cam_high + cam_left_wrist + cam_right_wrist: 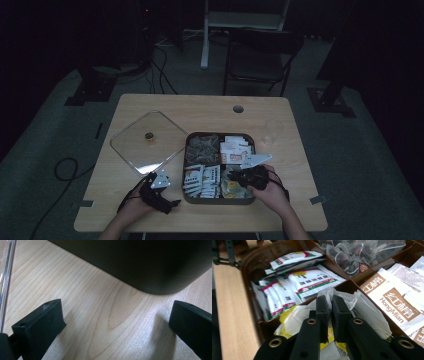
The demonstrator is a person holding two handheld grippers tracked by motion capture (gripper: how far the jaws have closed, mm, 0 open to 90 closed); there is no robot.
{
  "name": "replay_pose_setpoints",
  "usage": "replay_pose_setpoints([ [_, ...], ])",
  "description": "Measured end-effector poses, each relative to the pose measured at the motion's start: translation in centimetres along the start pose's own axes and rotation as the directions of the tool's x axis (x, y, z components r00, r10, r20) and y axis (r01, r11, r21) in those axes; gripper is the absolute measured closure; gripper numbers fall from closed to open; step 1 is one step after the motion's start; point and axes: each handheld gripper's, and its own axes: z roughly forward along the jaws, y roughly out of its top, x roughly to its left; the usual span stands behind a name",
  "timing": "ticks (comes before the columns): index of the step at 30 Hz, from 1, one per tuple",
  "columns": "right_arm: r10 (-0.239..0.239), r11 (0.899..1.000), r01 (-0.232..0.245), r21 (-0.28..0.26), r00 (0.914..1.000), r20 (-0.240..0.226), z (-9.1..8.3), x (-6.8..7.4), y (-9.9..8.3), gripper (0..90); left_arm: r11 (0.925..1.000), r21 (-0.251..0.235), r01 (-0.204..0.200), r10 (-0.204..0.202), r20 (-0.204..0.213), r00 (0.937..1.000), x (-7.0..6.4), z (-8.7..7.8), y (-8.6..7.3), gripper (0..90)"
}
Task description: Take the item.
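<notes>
A: Start at the left. What sits there?

B: A clear square lid (148, 140) lies flat on the wooden surface (210, 107), turned like a diamond, one corner aimed at the person. Its small brass knob (149, 136) stands at the middle.

A: And the left tongs (161, 200)?

B: Resting low on the surface just beside the tray's near left corner. In the left gripper view the two black jaws stand wide apart with bare wood grain between them, and the tray's dark rounded corner (160, 287) lies just ahead.

A: The tray itself?

B: A brown four-compartment tray (186, 172), square to the surface edge. Far left holds mesh pyramid tea bags (352, 252); far right, white and brown sachets (397, 302); near left, white sachets with red and green print (312, 280).

A: Where is the bag being handled?

B: In the near right compartment. The right tongs (329, 312) are pressed nearly together on a white, crumpled tea bag (342, 296), pinching its upper edge. Its long axis I cannot tell; it is too rumpled.

A: Which way do those tongs point?

B: Leftward across the tray in the high view.
</notes>
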Motion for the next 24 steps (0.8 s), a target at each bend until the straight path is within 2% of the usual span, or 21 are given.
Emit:
replay_pose_setpoints([
  [6, -0.009, 0.999, 0.009, -0.039, 0.9998, -0.018, -1.4, 0.3, 0.7, 85.3, 1.0000, 0.000, -0.001, 0.001, -0.001, 1.0000, 0.0, 0.0, 0.0, 0.3],
  [9, 0.001, 0.996, -0.003, -0.085, 0.9997, -0.024, -2.4, 0.2, 1.0, 85.3, 1.0000, 0.001, -0.001, 0.001, -0.001, 1.0000, 0.0, 0.0, 0.0, 0.3],
  [13, 0.019, 0.990, -0.020, -0.141, 0.9998, -0.011, -3.5, -0.1, 1.3, 85.3, 1.0000, 0.000, 0.000, 0.000, 0.000, 1.0000, 0.0, 0.0, 0.0, 0.3],
  [24, 0.058, 0.977, -0.045, -0.209, 0.9965, 0.060, -5.4, -2.2, 1.5, 85.4, 1.0000, 0.000, 0.000, 0.000, -0.001, 1.0000, 0.0, 0.0, 0.0, 0.3],
])
